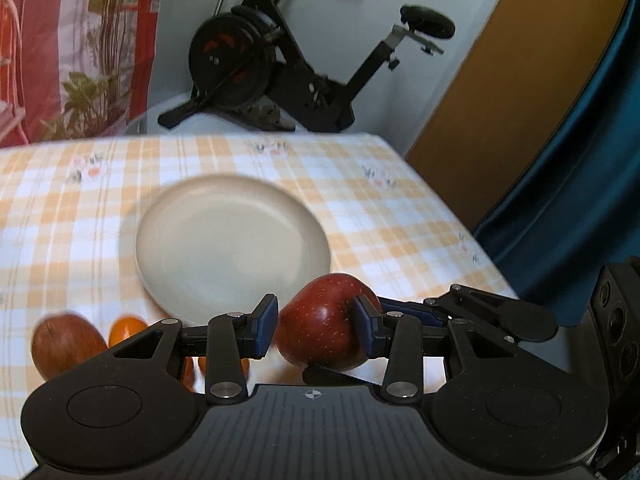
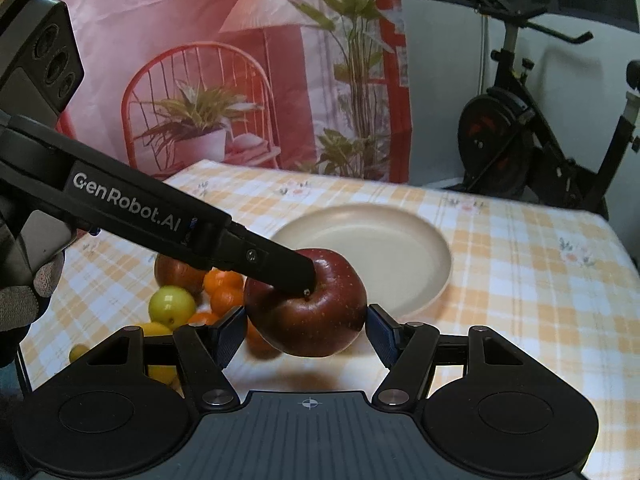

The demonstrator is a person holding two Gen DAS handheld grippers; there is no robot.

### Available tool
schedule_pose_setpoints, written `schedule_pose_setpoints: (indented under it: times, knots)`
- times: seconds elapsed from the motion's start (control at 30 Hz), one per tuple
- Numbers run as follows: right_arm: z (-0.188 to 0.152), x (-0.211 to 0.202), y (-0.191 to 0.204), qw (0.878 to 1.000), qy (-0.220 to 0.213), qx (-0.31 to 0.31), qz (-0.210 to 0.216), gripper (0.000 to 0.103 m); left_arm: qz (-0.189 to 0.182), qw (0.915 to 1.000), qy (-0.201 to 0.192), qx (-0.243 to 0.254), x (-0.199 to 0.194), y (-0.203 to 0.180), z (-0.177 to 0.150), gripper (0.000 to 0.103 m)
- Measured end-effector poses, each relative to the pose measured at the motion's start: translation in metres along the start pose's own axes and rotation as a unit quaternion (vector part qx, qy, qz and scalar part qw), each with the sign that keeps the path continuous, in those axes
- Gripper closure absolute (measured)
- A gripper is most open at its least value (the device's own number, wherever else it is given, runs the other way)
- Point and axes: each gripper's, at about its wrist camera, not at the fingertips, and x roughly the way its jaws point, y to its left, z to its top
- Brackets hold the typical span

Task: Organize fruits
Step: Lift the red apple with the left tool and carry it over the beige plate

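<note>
2 tongs grip 1 red apple (image 2: 320,320) at once. My left tongs (image 1: 316,328) pinch it, the blue pads pressed against its 2 sides. My right tongs (image 2: 306,334) close on it crosswise, each pad touching a flank. From the right wrist view I see 1 black finger of the left tongs lying across the top of the apple, by the stem hollow. The apple hangs clear of the bench (image 1: 380,208), with its shadow on the checked cloth beneath.

Just beyond both tongs sits 1 cream plate (image 1: 160,208), with nothing on it. To the left of the right tongs lies a loose heap of fruit: a second apple (image 2: 176,272), several oranges (image 2: 226,292), 1 green fruit (image 2: 172,306) and some yellow fruits (image 2: 154,330), all close together. A gloved hand (image 2: 24,288) holds the left tongs at the far left edge of the right wrist view. Well beyond the bench stands an exercise bike (image 1: 256,60).
</note>
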Motion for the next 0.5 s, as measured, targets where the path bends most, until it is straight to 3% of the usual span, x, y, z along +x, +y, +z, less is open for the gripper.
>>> schedule_pose_setpoints:
  times: [0.27,0.5]
  knots:
    - [0.041,-0.009,-0.012,0.999,-0.026,-0.025,-0.004,0.042,0.005,0.9991,-0.038,0.020,-0.011,-0.013,0.032,0.060]
    - [0.053,0.012,-0.024,0.999,-0.007,-0.043,-0.003,0.042,0.010,0.9996,-0.024,0.015,0.009,-0.006,0.043,0.061]
